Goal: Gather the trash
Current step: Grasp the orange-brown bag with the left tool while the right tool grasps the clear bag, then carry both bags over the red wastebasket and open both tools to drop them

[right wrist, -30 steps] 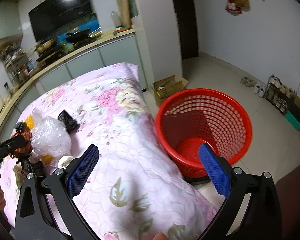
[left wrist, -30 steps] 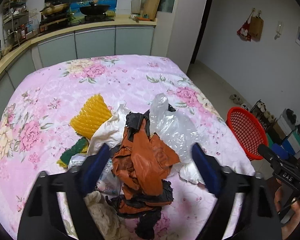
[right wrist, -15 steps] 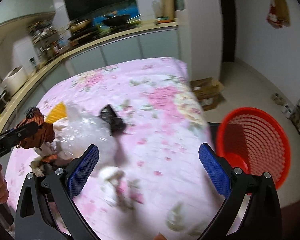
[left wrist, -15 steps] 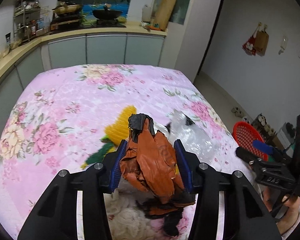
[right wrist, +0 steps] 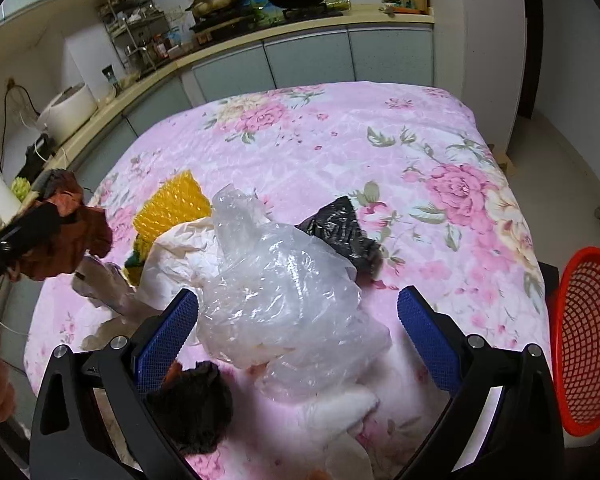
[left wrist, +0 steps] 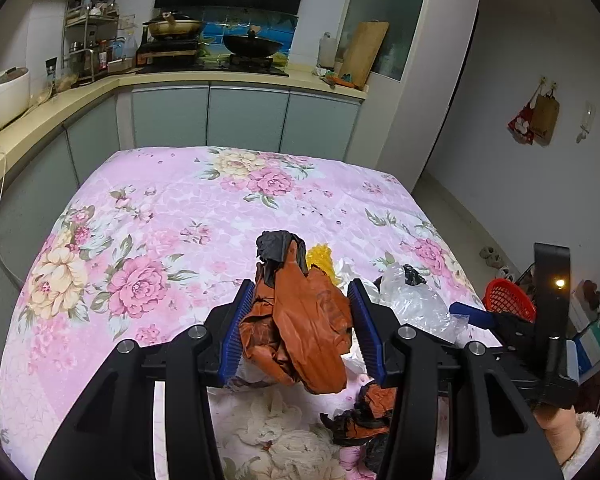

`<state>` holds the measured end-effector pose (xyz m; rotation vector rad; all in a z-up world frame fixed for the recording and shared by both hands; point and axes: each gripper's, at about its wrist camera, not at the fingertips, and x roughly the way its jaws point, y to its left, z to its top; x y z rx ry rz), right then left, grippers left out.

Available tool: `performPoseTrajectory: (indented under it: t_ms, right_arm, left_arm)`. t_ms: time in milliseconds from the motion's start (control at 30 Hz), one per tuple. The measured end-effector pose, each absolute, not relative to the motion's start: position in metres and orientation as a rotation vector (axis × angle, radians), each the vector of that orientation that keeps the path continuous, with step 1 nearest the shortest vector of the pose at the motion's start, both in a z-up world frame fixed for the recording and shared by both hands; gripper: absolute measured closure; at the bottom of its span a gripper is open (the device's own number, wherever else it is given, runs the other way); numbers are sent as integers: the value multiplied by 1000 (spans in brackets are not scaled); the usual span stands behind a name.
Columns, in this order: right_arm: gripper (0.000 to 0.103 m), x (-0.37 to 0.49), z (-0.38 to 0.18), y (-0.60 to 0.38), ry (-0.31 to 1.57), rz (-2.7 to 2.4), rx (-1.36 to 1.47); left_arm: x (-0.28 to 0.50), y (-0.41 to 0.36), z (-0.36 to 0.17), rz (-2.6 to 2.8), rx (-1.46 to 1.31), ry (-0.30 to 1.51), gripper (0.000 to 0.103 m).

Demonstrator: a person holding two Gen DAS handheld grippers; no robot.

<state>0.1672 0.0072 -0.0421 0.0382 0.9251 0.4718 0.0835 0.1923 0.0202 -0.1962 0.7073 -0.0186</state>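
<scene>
Mid-collection: orange plastic bag (left wrist: 300, 328) clamped in left hand-held gripper (left wrist: 302, 330), right hand-held gripper (right wrist: 296, 332) wide open astride clear plastic bag (right wrist: 284, 300), red basket (right wrist: 584, 340) likely next.

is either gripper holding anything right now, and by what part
The left gripper pinches the orange bag by its crumpled middle. The right gripper is open, holding nothing.
</scene>
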Motion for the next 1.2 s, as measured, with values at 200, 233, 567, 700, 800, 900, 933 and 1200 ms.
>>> performPoseTrajectory:
  t_ms: [200,233,567,700,800,900,933,1200]
  right_arm:
    - [43,172,-51,9,964,478,24]
    - [47,172,-53,8,971,478,31]
    - [53,153,-19,-11,888,506,93]
    - [53,147,-3,-23,844,504,123]
    - [53,143,8,-32,813,493,135]
    - [53,141,14,-42,788,470,141]
    - [53,140,15,-47,783,463,149]
    - [53,140,19,-86,755,392,198]
  left_arm:
    - [82,195,18,-7,-198,708,57]
    - [82,195,18,-8,-197,707,57]
    - [76,188,25,-2,-178,691,57]
    - [73,183,34,0,-156,669,57]
    - [74,176,41,-10,-141,654,57]
    - [79,166,44,-26,-126,653,57]
    - [81,162,44,-32,-123,654,57]
    - [99,121,51,-106,-84,644,57]
